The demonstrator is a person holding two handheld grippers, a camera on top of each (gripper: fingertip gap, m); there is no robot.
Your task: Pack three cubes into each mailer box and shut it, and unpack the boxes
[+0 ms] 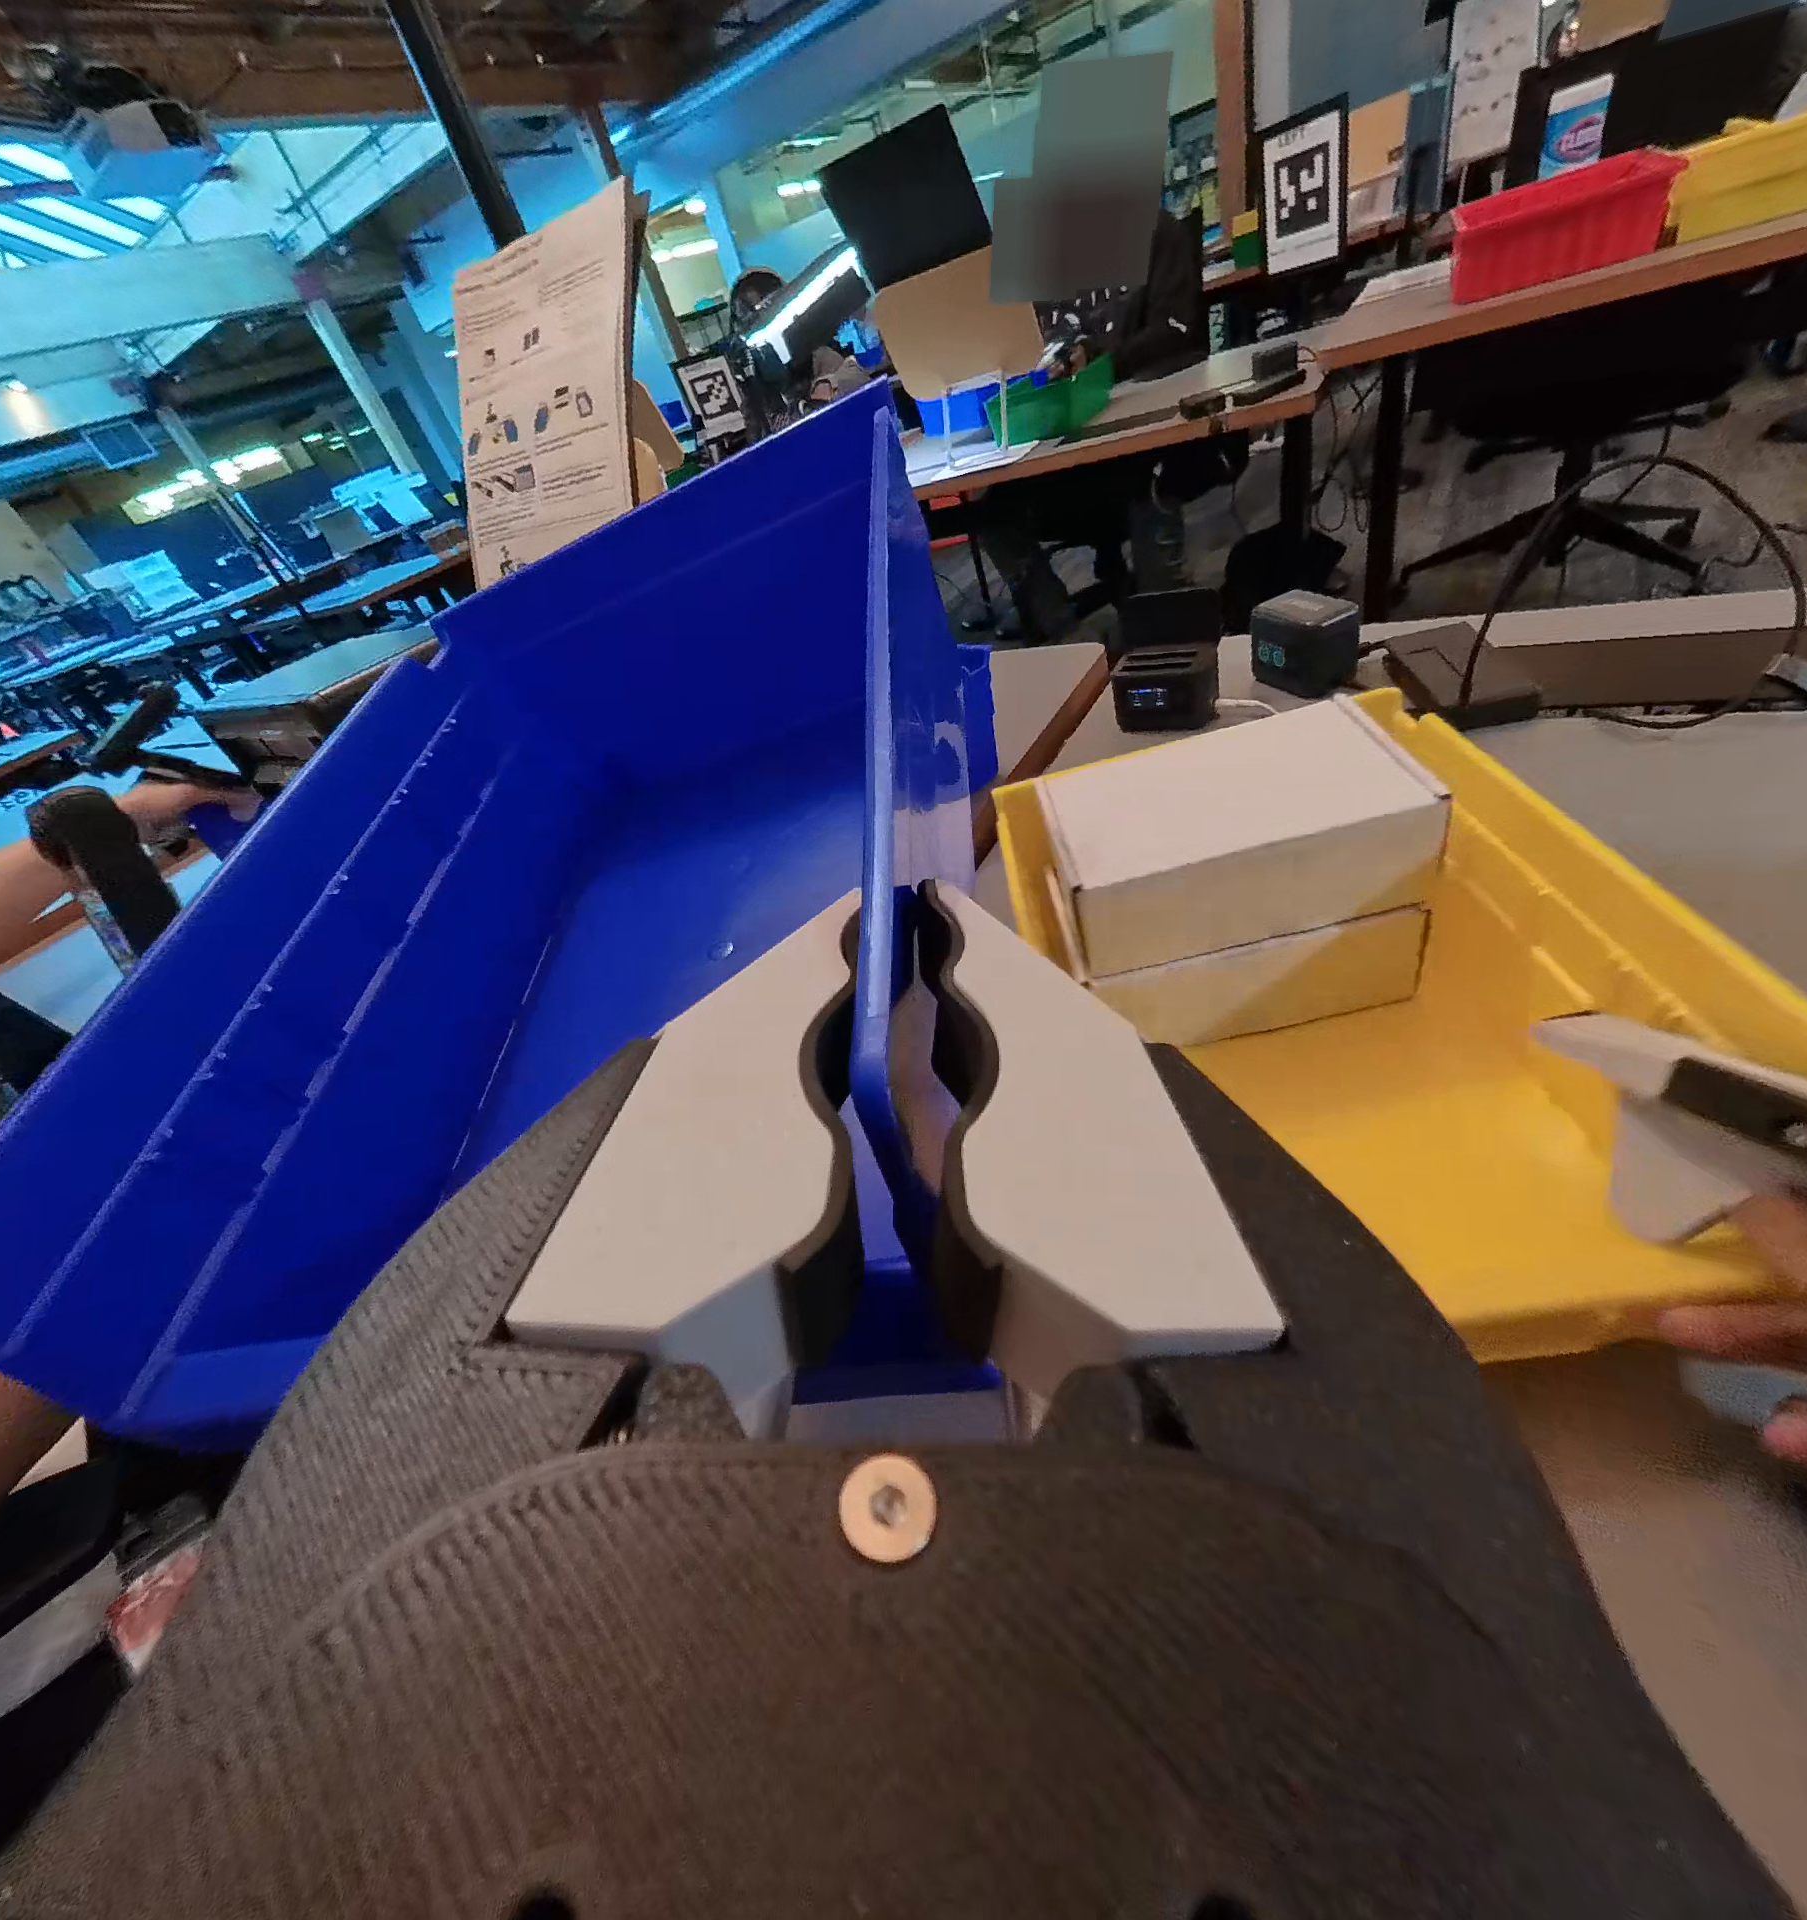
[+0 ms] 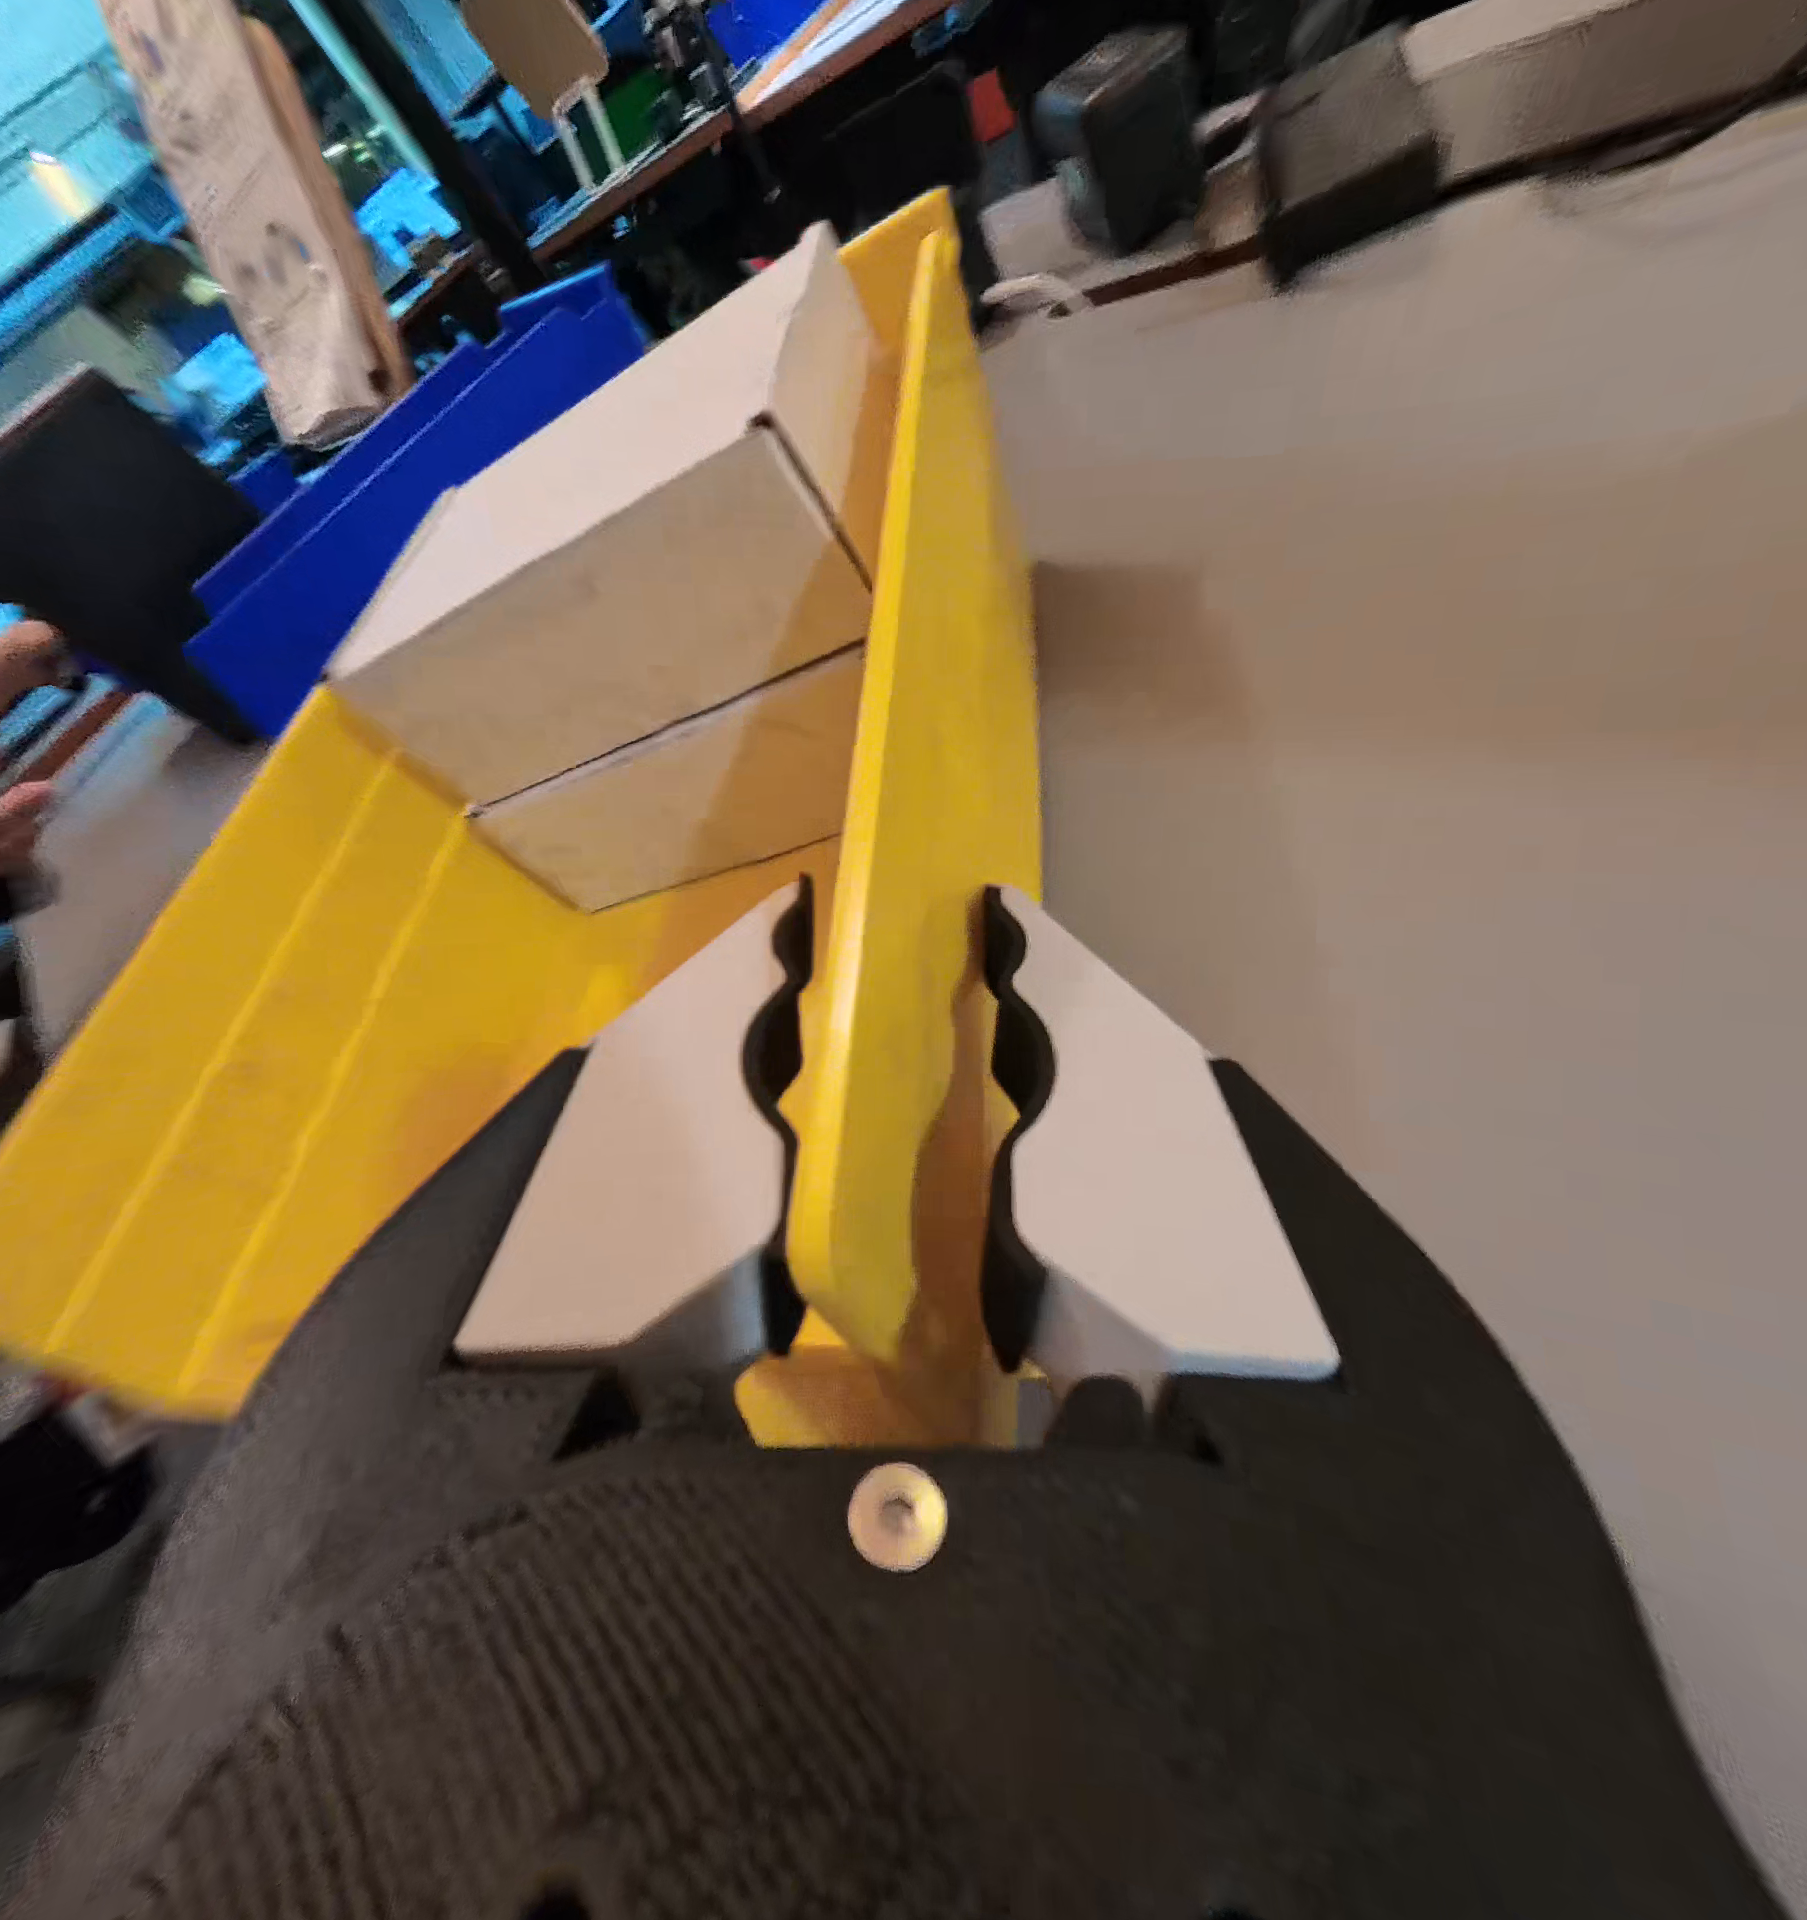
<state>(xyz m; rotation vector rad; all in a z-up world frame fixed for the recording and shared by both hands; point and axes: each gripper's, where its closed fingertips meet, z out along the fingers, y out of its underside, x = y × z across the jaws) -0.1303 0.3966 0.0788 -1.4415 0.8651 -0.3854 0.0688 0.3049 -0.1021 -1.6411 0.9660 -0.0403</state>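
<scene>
1. The left gripper (image 1: pixel 894 914) is reaching forward and slightly down over the near end of the blue bin (image 1: pixel 525 935), its two grey fingers (image 1: pixel 712 1122) pressing together on the bin's right side wall, so it is clamped on that wall (the wall's top edge is running straight up between the black pads).
2. The right gripper (image 2: pixel 894 904) is pointing forward along the right wall of the yellow bin (image 2: pixel 255 1091), its fingers (image 2: pixel 650 1143) closing on that wall from both sides; the right wrist view is blurred, so how firmly they are pressing cannot be told.
3. In the left wrist view the right gripper (image 1: pixel 1647 1101) is showing at the right edge, with a person's hand (image 1: pixel 1803 1340) wrapping around it near the yellow bin's (image 1: pixel 1418 1174) front lip.
4. Two bins are sitting side by side on the grey table (image 2: pixel 1450 727), blue on the left and yellow on the right, just beside each other.
5. Two white mailer boxes (image 1: pixel 1242 831) are lying in the yellow bin, one stacked squarely on the other, both shut, resting toward the bin's far end and against its right wall in the right wrist view (image 2: pixel 608 582).
6. The blue bin's floor is showing bare blue plastic.
7. Two small black devices (image 1: pixel 1304 644) are standing on the table beyond the yellow bin.
</scene>
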